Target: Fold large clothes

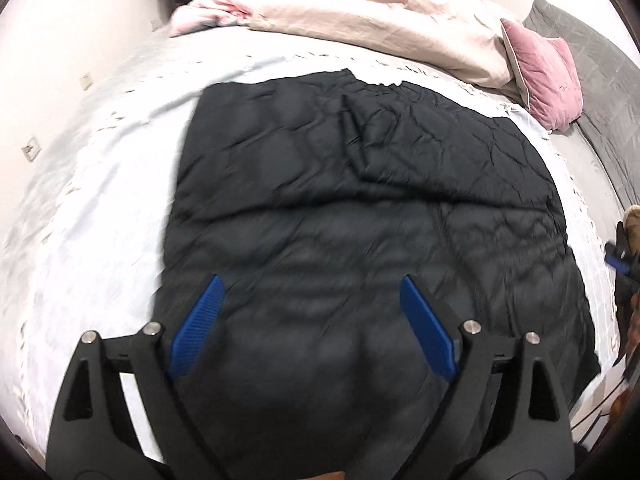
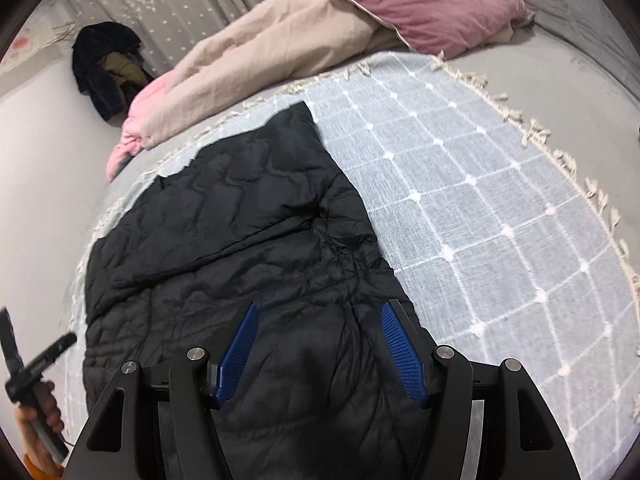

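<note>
A large black quilted jacket [image 1: 360, 208] lies spread flat on a light blue checked throw [image 1: 100, 208] on the bed, with one sleeve folded across its upper part. My left gripper [image 1: 312, 284] is open above the jacket's near left part, empty. In the right wrist view the jacket [image 2: 240, 248] fills the left and centre, on the throw [image 2: 480, 208]. My right gripper [image 2: 320, 312] is open above the jacket's near right edge, empty. The left gripper shows at the far left [image 2: 32, 364], held in a hand. The right gripper shows at the right edge of the left view [image 1: 622, 264].
A beige and pink duvet [image 1: 380, 20] is bunched along the far side of the bed, with a pink pillow [image 1: 548, 80] at the right. A grey headboard [image 1: 592, 80] is at far right. Dark clothes [image 2: 106, 68] hang near the wall and curtain.
</note>
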Available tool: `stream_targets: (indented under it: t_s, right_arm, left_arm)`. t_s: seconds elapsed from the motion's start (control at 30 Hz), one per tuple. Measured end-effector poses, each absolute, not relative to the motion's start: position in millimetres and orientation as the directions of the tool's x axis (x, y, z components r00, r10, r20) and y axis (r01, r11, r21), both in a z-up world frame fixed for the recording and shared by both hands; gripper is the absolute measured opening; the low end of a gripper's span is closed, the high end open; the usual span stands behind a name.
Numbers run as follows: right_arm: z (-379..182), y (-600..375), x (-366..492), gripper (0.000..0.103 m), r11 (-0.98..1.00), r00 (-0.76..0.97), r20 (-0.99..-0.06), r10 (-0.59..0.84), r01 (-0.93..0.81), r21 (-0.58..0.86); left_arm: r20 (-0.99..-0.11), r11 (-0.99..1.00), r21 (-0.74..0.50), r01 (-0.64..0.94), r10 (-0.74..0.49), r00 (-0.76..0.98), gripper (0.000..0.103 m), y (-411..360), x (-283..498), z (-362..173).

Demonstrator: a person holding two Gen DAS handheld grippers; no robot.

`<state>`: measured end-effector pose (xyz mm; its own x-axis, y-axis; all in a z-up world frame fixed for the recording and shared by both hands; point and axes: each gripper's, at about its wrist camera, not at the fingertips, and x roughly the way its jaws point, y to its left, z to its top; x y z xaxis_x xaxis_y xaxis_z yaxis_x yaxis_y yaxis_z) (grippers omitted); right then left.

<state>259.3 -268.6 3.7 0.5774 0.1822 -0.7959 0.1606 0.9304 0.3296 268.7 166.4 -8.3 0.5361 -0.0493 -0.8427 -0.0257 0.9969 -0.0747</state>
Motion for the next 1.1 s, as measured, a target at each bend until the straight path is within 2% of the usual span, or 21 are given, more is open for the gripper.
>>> stream_targets:
  t_s: [0.17, 0.23, 0.3, 0.4, 0.57, 0.93, 1.1]
  right_arm:
    - [21.3, -266.8, 227.4, 0.076, 0.936, 0.602, -0.769, 0.215, 0.099, 0.339]
    - [19.4, -263.6, 213.2, 0.077, 0.951, 0.589, -0.781, 0.205, 0.067, 0.301]
    - [14.3, -262.6, 200.3, 0.077, 0.964, 0.570, -0.798, 0.194, 0.042, 0.264]
    - [-0.5, -263.7, 179.0, 0.077, 0.974, 0.524, -0.831, 0.186, 0.015, 0.228]
    - [-18.9, -267.4, 154.4, 0.077, 0.979, 0.470, -0.863, 0.184, -0.013, 0.201]
    - [-77.7, -300.0, 127.9, 0.077, 0.949, 0.344, -0.901, 0.264, 0.075, 0.307]
    - [-93.1, -314.0, 128.0, 0.077, 0.903, 0.338, -0.875, 0.346, 0.134, 0.409]
  left_arm:
    - [-0.816, 0.996, -0.050, -0.076, 0.003, 0.578, 0.096, 202.0, 215.2, -17.0]
    - [-0.800, 0.995, -0.006, -0.104, 0.057, 0.597, 0.096, 216.1, 195.6, -27.3]
    - [-0.789, 0.992, -0.019, -0.128, 0.064, 0.611, 0.096, 231.8, 178.1, -39.8]
    - [-0.853, 0.983, -0.095, -0.155, 0.000, 0.523, 0.096, 252.9, 170.0, -53.4]
    - [-0.838, 0.965, -0.239, -0.111, -0.147, 0.526, 0.096, 272.8, 152.3, -57.3]
    - [-0.819, 0.902, -0.426, -0.072, -0.351, 0.454, 0.096, 299.1, 124.6, -84.9]
    - [-0.783, 0.825, -0.562, -0.062, -0.506, 0.363, 0.095, 297.7, 124.1, -105.6]
